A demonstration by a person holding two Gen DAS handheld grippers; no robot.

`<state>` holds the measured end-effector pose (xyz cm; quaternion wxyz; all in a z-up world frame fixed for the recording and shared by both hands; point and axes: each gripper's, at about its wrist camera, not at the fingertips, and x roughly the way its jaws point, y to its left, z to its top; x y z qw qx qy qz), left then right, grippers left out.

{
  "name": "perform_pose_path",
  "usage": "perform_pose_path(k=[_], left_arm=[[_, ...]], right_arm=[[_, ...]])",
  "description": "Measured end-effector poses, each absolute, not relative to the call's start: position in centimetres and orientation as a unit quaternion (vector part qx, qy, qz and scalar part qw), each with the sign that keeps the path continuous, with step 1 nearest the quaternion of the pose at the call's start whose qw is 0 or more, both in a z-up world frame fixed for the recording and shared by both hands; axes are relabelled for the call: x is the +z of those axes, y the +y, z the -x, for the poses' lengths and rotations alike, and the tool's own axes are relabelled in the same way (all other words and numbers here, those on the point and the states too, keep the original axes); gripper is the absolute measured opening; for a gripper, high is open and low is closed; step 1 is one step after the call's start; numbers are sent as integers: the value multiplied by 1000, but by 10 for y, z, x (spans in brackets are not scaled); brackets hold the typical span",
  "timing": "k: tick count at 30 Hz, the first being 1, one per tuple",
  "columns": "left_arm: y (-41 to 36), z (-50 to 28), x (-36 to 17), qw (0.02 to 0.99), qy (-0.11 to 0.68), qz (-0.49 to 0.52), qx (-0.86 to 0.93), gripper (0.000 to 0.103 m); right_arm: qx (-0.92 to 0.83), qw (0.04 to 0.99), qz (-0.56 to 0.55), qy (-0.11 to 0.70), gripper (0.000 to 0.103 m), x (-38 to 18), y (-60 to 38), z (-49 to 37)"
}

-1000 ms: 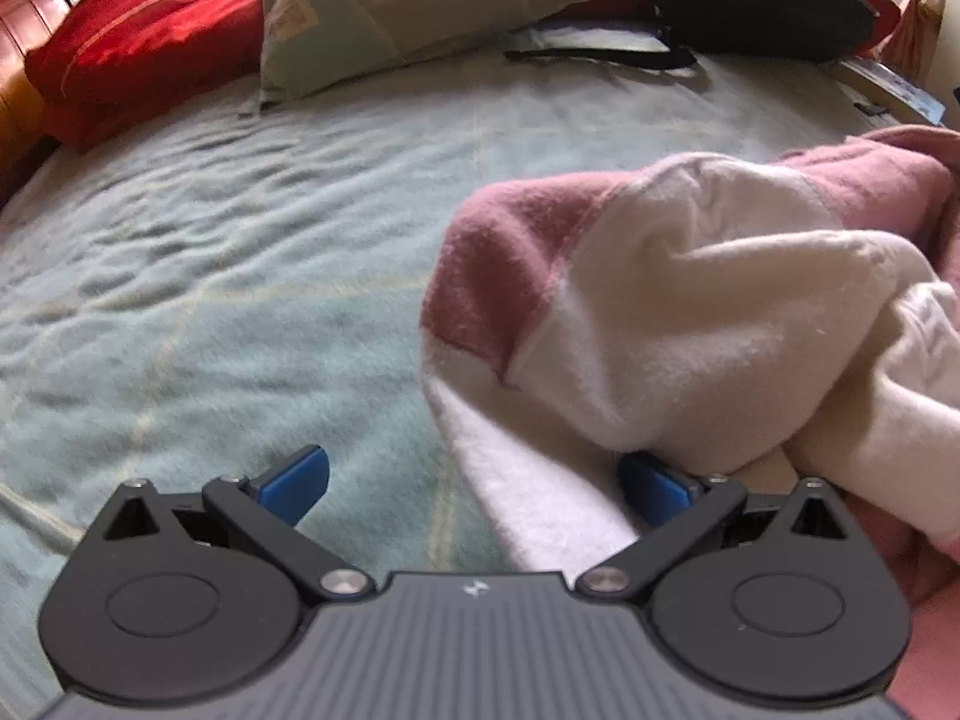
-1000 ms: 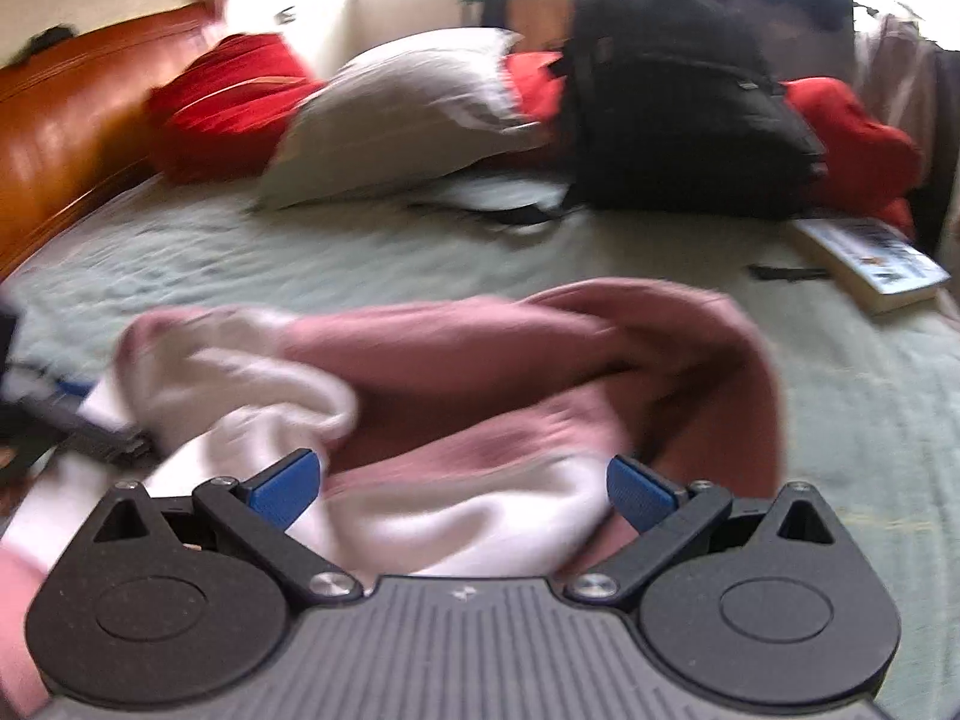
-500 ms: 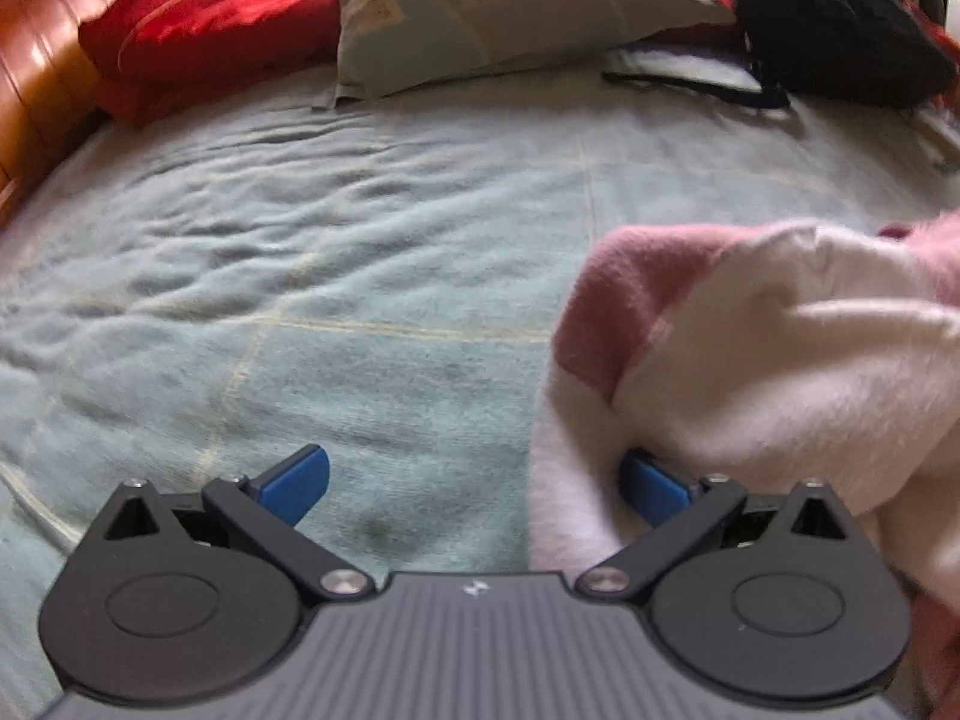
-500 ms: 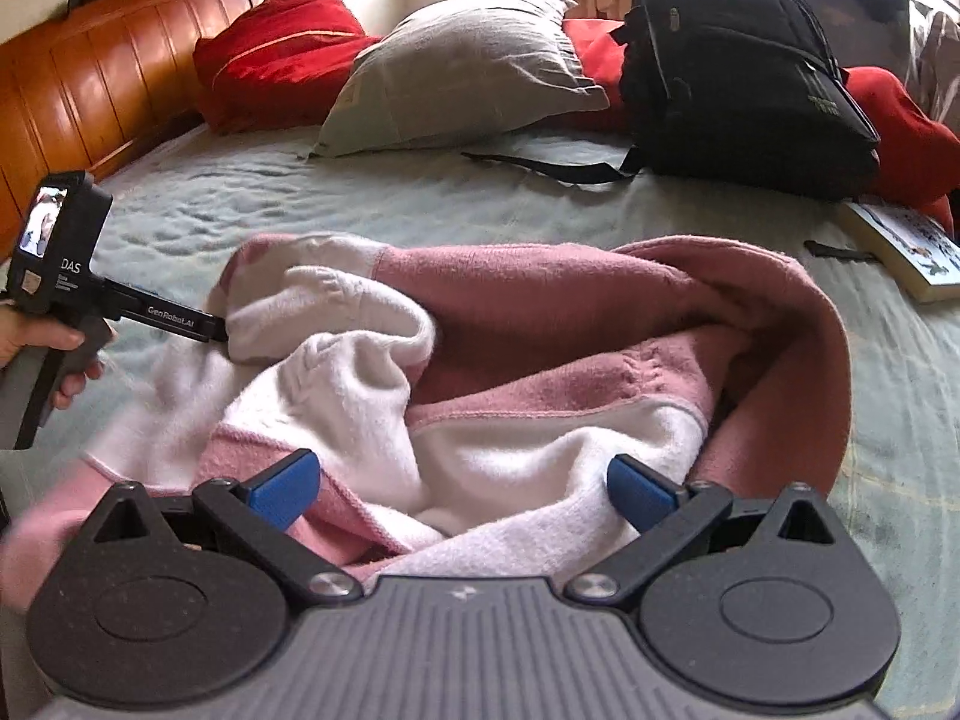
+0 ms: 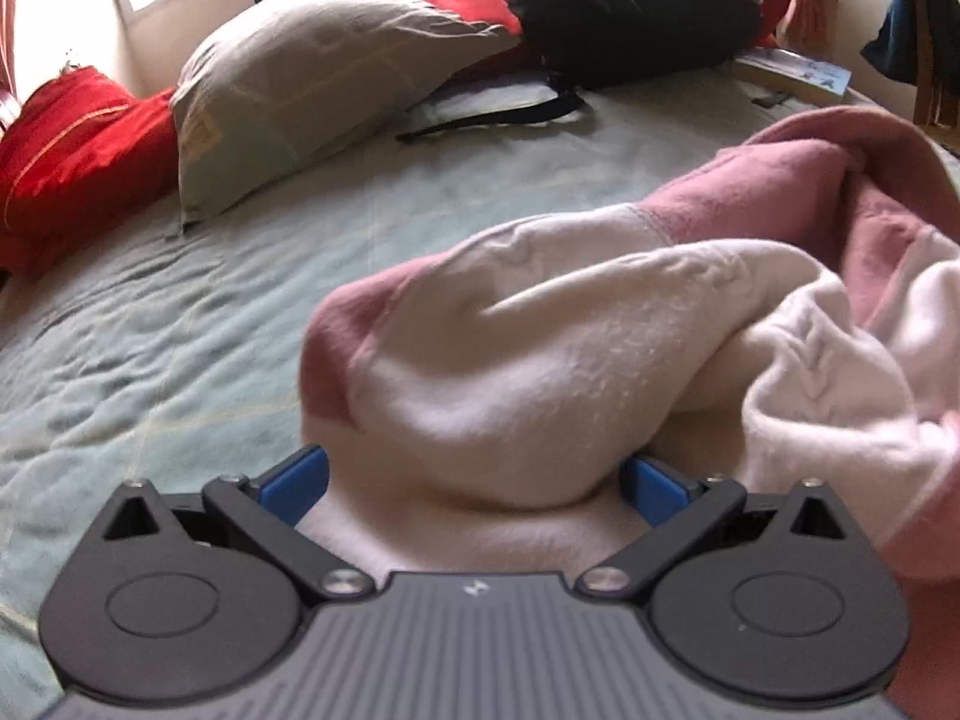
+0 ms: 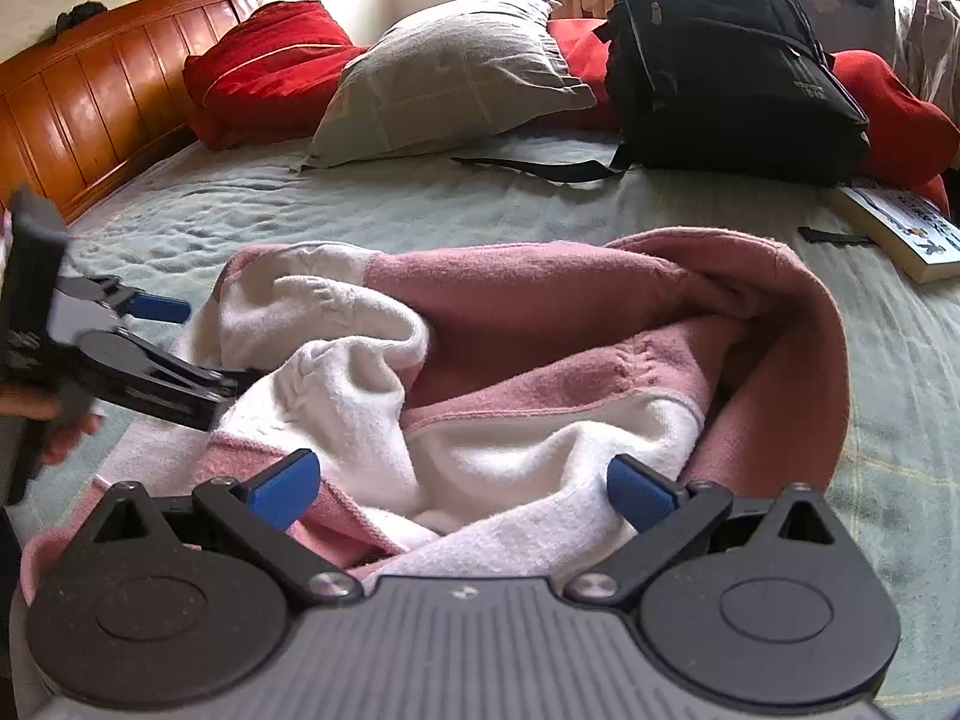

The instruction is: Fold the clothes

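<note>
Where the pale green quilted bed cover (image 6: 600,204) fills most of both views, it carries everything else: a grey square pillow (image 6: 450,78) and a red cushion (image 6: 264,66) along the upper left, a black fabric backpack (image 6: 726,60) at upper right, and a paperback book (image 6: 900,228) at the right edge of the right wrist view. A polished wooden headboard (image 6: 90,120) runs up the left side.

Filling the middle of both frames lies the pink and white fleecy garment (image 6: 540,348), bunched in a loose heap on the bed with its white inner face rolled outward and pink bands showing around the back and right. It is not flat and shows no neat fold. By its look it is soft, thick and light, floppy rather than stiff, and likely to sag and drag along the cover instead of sliding cleanly; a pinch on a hem or seamed edge, such as the pink band at the lower left of the right wrist view, should hold better than a grab at the puffy middle.

Lower centre in its own view, the left gripper (image 5: 474,480) stands with its jaws spread wide around a white bulge of fleece, not clamped on it. Likewise the right gripper (image 6: 462,486) is spread apart, with cloth lying between its blue fingertips (image 6: 282,489) but no pinch made.
</note>
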<state>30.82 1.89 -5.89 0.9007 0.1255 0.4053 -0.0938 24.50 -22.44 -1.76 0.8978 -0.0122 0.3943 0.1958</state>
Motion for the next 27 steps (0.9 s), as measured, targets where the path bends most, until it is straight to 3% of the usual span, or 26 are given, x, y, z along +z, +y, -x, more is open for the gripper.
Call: perform_pose_path(k=[6, 27], left_arm=[[21, -329, -77, 899, 419, -123, -49, 103], [73, -422, -50, 899, 402, -153, 80, 103]], right_arm=[[189, 900, 3, 392, 103, -16, -232, -245], [172, 909, -29, 379, 103, -15, -259, -246]])
